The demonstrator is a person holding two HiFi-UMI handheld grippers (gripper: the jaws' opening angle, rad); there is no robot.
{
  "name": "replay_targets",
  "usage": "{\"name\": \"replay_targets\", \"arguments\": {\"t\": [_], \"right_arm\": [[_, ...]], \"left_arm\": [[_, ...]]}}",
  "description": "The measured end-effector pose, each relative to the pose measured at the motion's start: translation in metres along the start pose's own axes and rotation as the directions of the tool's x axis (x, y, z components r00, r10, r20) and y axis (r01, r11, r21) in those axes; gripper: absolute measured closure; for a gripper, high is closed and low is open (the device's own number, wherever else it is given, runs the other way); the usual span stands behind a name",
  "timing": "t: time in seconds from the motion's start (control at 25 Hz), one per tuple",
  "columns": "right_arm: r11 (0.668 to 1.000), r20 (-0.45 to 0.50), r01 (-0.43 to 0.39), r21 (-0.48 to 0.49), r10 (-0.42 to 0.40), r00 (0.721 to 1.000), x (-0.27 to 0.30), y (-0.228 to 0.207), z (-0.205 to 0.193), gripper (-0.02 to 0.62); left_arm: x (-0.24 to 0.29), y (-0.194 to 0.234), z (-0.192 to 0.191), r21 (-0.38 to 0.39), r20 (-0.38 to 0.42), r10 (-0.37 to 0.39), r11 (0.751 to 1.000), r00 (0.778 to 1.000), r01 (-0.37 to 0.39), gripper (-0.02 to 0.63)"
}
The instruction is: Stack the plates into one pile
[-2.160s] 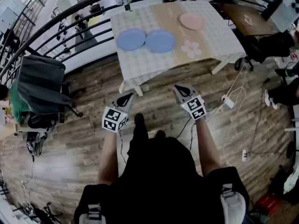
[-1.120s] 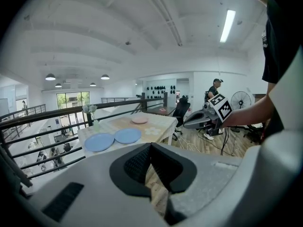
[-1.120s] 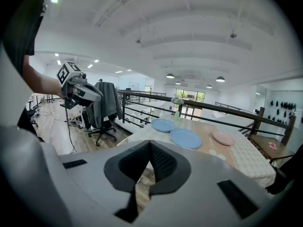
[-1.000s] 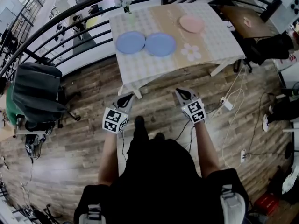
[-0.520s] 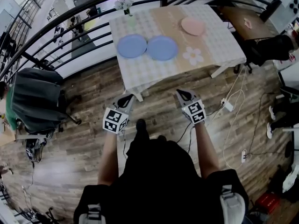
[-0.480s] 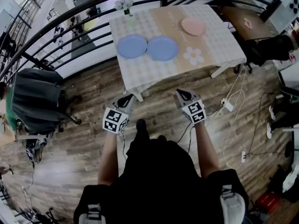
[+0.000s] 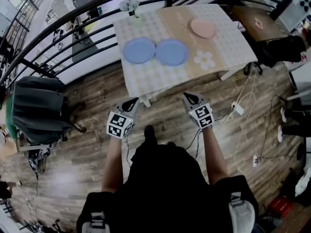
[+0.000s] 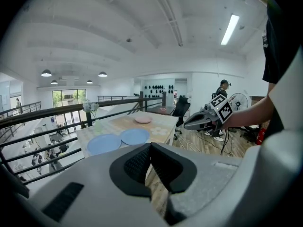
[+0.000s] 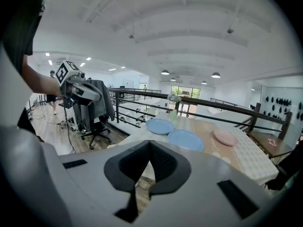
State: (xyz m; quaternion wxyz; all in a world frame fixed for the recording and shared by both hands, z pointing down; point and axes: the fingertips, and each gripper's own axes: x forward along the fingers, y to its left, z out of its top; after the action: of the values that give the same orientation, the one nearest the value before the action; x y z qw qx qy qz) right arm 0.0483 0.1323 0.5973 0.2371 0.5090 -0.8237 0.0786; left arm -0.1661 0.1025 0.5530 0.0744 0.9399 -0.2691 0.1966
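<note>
Two blue plates [image 7: 139,50] [image 7: 171,52] lie side by side on the checked table [image 7: 146,79], and a pink plate [image 7: 203,28] lies further back on its right. The left gripper view shows the blue plates [image 8: 104,144] [image 8: 135,136] and the pink plate [image 8: 143,120]; so does the right gripper view, with the blue plates [image 9: 160,126] [image 9: 186,139] and the pink plate [image 9: 226,137]. My left gripper [image 7: 132,101] [image 8: 150,148] and right gripper [image 7: 187,96] [image 9: 149,143] hang over the wooden floor, short of the table's near edge. Both are shut and hold nothing.
A black railing [image 7: 63,42] runs behind and left of the table. An office chair with a grey jacket [image 7: 36,106] stands at the left. Cables and a power strip [image 7: 238,107] lie on the floor at the right. A vase of flowers [image 7: 130,6] and a flower-shaped mat [image 7: 204,59] are on the table.
The table and plates have drifted lower in the head view, closer to both grippers. The grippers keep their pose side by side and stay shut.
</note>
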Motion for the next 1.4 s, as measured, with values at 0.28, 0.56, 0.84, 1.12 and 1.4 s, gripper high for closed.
{"name": "replay_targets", "arguments": {"t": [0.28,0.56,0.84,1.12,1.4], "right_arm": [[0.999,-0.009,0.033,0.016,-0.033,0.999,0.020,-0.003,0.007,0.597],[0.996,-0.015,0.082,0.030,-0.082,0.997,0.038,-0.001,0.016,0.597],[0.992,-0.032,0.121,0.045,-0.119,0.992,0.058,0.000,0.019,0.597],[0.990,-0.037,0.131,0.047,-0.129,0.991,0.078,0.011,0.027,0.597],[0.990,-0.062,0.132,0.057,-0.129,0.990,0.092,0.019,0.023,0.597]], "left_arm": [[0.009,0.026,0.001,0.007,-0.002,-0.037,0.999,0.999,0.037,0.606],[0.017,0.056,0.005,0.027,0.008,-0.077,0.997,0.997,0.077,0.606],[0.026,0.081,0.002,0.041,0.011,-0.123,0.992,0.992,0.123,0.605],[0.023,0.109,0.000,0.037,0.020,-0.131,0.991,0.991,0.130,0.605],[0.022,0.122,-0.009,0.037,0.005,-0.147,0.989,0.989,0.146,0.605]]}}
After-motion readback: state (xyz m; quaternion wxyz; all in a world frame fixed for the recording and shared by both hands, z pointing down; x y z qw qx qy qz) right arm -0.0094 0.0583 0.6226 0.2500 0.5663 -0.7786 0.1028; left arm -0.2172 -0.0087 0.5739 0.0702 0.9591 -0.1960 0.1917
